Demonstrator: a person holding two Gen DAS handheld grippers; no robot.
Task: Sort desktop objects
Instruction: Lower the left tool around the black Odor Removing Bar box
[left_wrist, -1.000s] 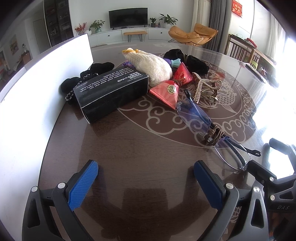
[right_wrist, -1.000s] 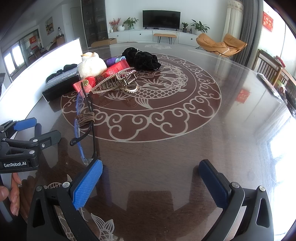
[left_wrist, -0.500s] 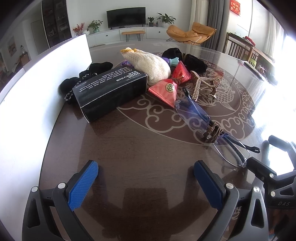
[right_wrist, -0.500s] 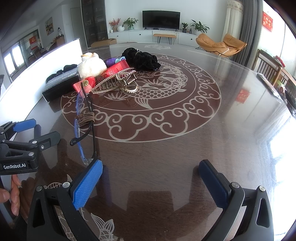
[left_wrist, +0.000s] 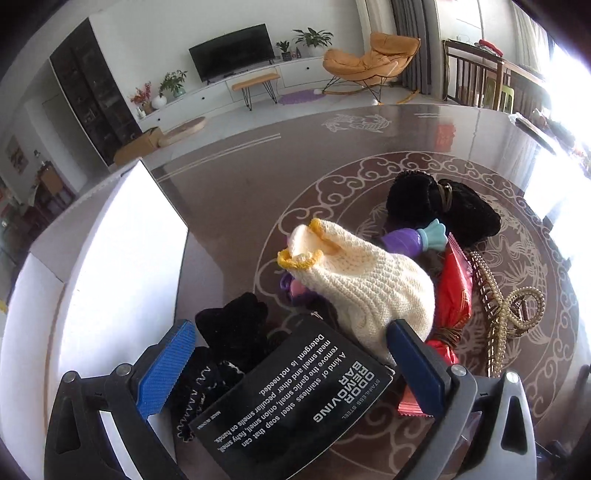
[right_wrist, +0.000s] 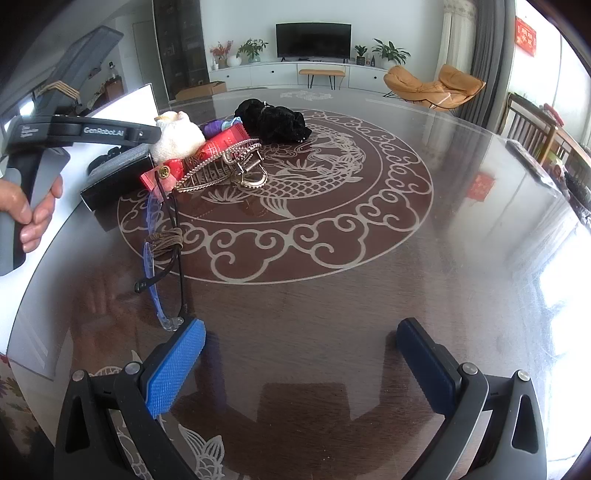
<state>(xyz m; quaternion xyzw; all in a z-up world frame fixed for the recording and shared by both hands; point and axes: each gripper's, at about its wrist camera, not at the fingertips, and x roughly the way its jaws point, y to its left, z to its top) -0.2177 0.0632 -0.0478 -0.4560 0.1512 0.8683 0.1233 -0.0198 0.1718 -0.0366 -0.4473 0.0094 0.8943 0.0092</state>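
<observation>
My left gripper (left_wrist: 291, 365) is open, its blue pads on either side of a black box (left_wrist: 291, 402) printed "odor removing bar". Behind the box lie a cream knitted pouch (left_wrist: 365, 280), a black lace item (left_wrist: 229, 332), a red packet (left_wrist: 452, 291), a pearl hair clip (left_wrist: 513, 314), a purple toy (left_wrist: 406, 236) and black velvet scrunchies (left_wrist: 443, 203). My right gripper (right_wrist: 299, 362) is open and empty, low over the dark table near its front. Blue-framed glasses (right_wrist: 159, 258) with a brown hair tie (right_wrist: 164, 240) lie left of it.
A white tray wall (left_wrist: 122, 258) stands at the table's left edge, seen also in the right wrist view (right_wrist: 125, 103). The left gripper body and hand (right_wrist: 33, 173) hang over the pile. The patterned table (right_wrist: 369, 221) spreads to the right.
My left gripper has moved forward and up over the pile, so its open pads now straddle the black box. My right gripper has stayed put.
</observation>
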